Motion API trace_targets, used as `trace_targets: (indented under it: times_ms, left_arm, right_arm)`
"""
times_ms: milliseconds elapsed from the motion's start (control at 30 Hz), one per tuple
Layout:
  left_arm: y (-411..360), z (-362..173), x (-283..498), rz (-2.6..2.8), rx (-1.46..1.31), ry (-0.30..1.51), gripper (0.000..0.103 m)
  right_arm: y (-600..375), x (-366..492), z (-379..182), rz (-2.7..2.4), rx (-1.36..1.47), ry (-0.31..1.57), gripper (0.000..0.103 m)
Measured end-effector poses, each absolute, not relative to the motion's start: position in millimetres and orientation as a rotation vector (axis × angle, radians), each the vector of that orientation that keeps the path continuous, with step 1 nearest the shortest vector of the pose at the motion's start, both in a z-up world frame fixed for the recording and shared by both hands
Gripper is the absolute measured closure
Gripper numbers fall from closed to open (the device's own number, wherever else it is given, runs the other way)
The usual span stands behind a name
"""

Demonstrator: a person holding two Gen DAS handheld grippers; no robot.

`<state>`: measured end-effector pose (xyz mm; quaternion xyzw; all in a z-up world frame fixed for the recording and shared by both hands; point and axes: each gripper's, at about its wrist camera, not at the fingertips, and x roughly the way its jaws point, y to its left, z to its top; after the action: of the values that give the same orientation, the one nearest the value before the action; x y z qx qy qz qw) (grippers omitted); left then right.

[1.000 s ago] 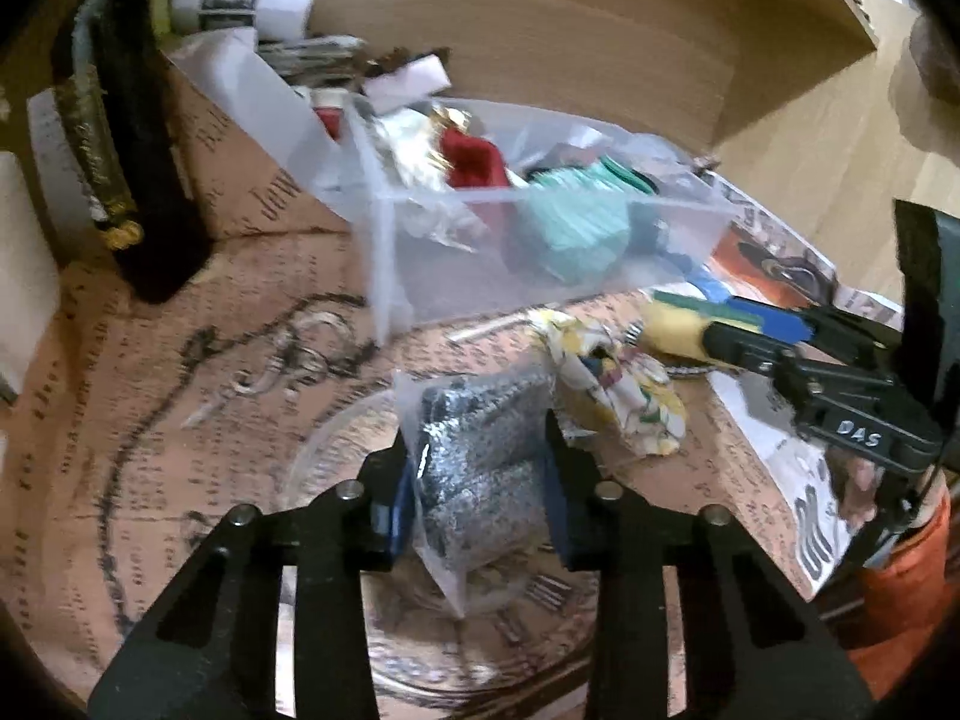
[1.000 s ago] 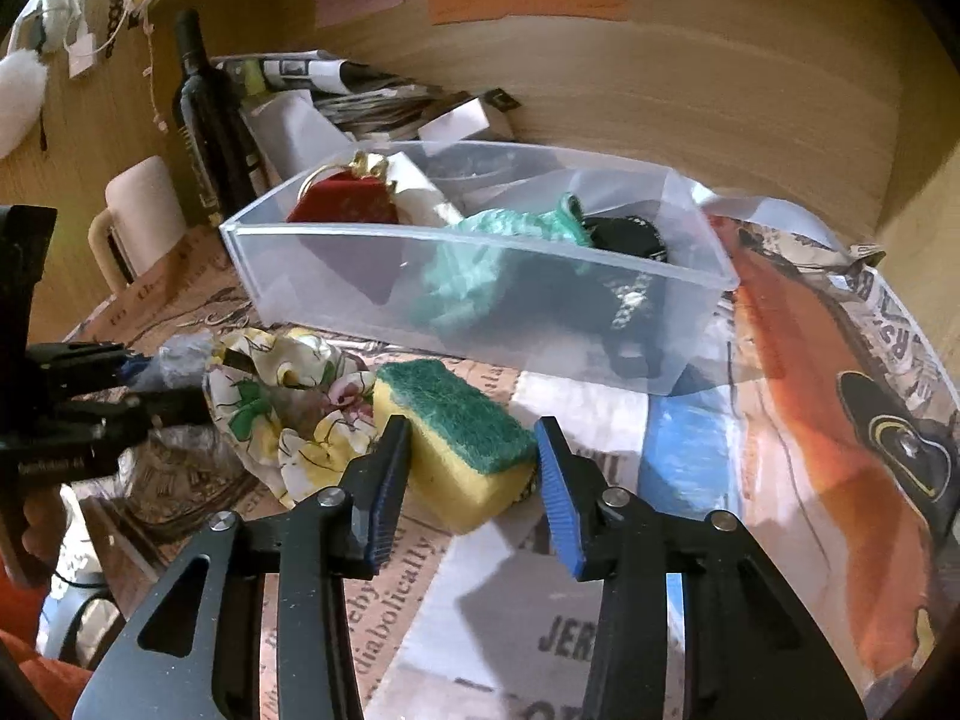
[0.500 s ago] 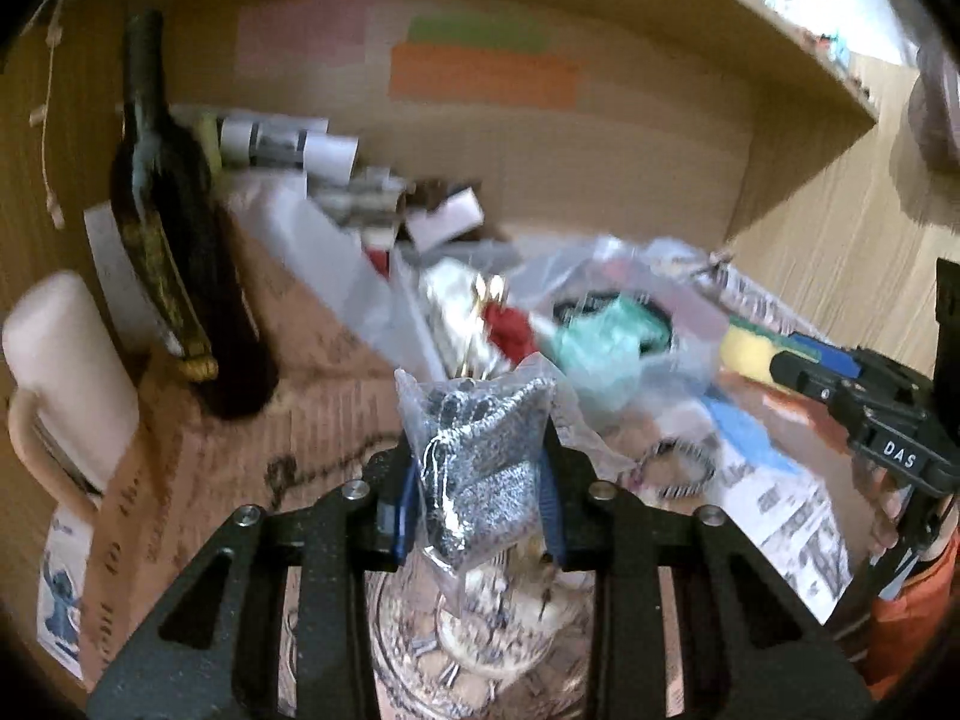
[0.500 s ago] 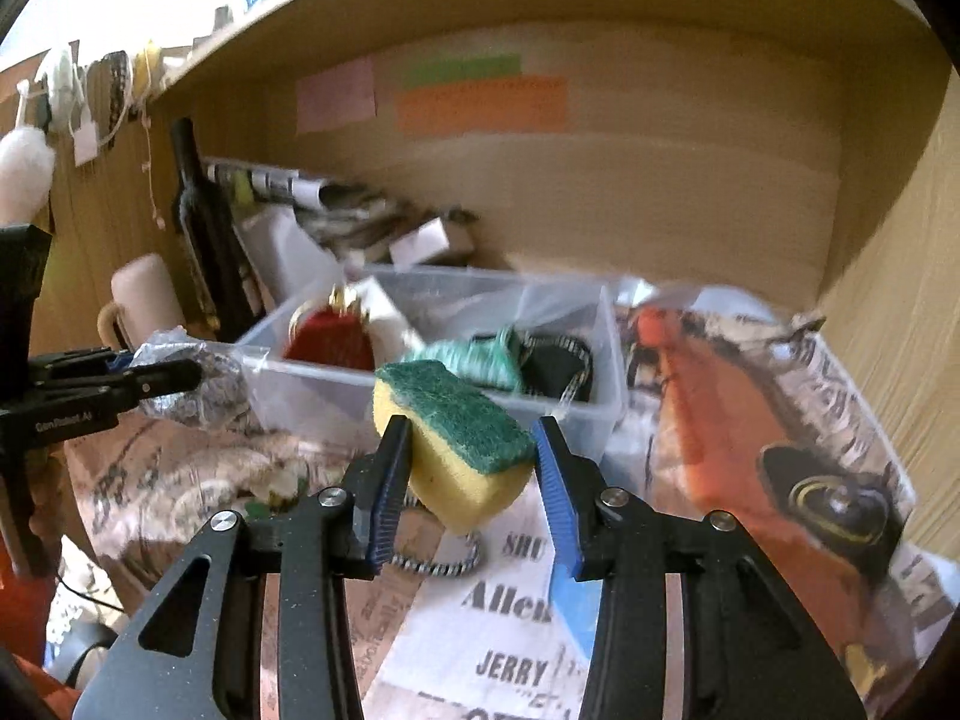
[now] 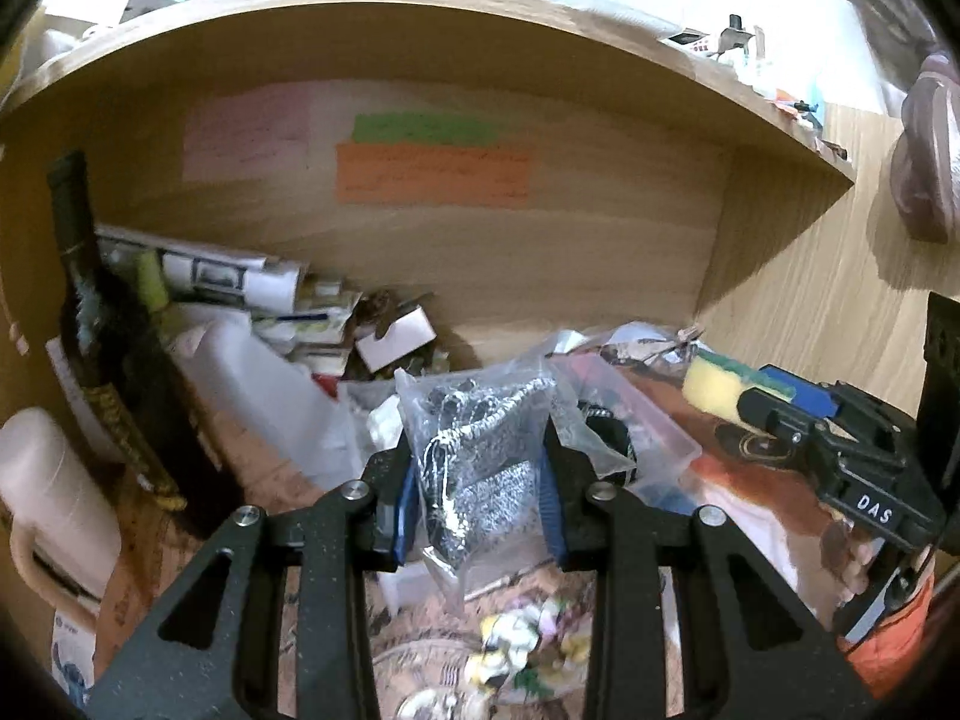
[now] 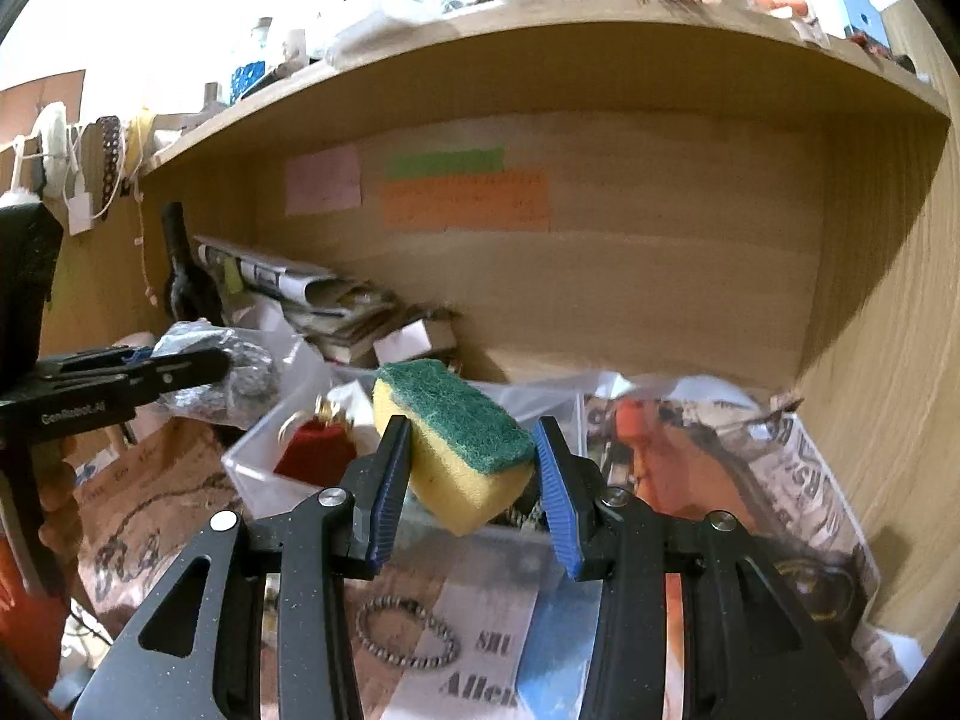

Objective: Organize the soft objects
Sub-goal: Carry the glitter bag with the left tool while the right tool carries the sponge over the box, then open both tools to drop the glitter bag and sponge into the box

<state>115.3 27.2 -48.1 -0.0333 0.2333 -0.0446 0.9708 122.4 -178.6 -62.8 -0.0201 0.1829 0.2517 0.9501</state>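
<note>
Right wrist view: sponge (image 6: 465, 444) gripped in right gripper (image 6: 474, 483) jaws; left gripper (image 5: 477, 501) jaws clamped bagged scourers (image 5: 480, 456).
Best released low inside clear bin (image 6: 264, 468), grip kept light.

Light brown wooden shelf (image 6: 540, 54) overhead, wooden back wall (image 6: 660, 300) with pink, green, orange paper notes (image 6: 465, 204); newspaper-covered desk (image 6: 798, 480) below.

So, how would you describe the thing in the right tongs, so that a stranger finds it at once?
Look under the wooden shelf with the orange note, above the clear plastic bin. The right tongs grip a sponge there, lifted off the table. Only it is a yellow block with a green scouring top; the left tongs hold a silvery bagged item.
</note>
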Motion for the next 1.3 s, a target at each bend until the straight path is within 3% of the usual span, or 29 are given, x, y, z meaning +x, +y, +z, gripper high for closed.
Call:
trace_targets:
  times_ms: [867, 1033, 1133, 1300]
  left_arm:
    - [-9, -122, 221, -0.123, 0.000, 0.752, 0.070]
    - [-7, -121, 219, -0.126, -0.004, 0.760, 0.062]
    - [-4, -115, 211, -0.126, -0.012, 0.741, 0.052]
    - [2, -93, 189, -0.124, -0.038, 0.667, 0.046]
  right_arm:
    - [-151, 203, -121, 0.473, -0.117, 0.603, 0.062]
    - [-150, 202, -120, 0.470, -0.133, 0.608, 0.060]
    - [-150, 199, -117, 0.474, -0.142, 0.603, 0.056]
    - [-151, 188, -108, 0.486, -0.138, 0.568, 0.041]
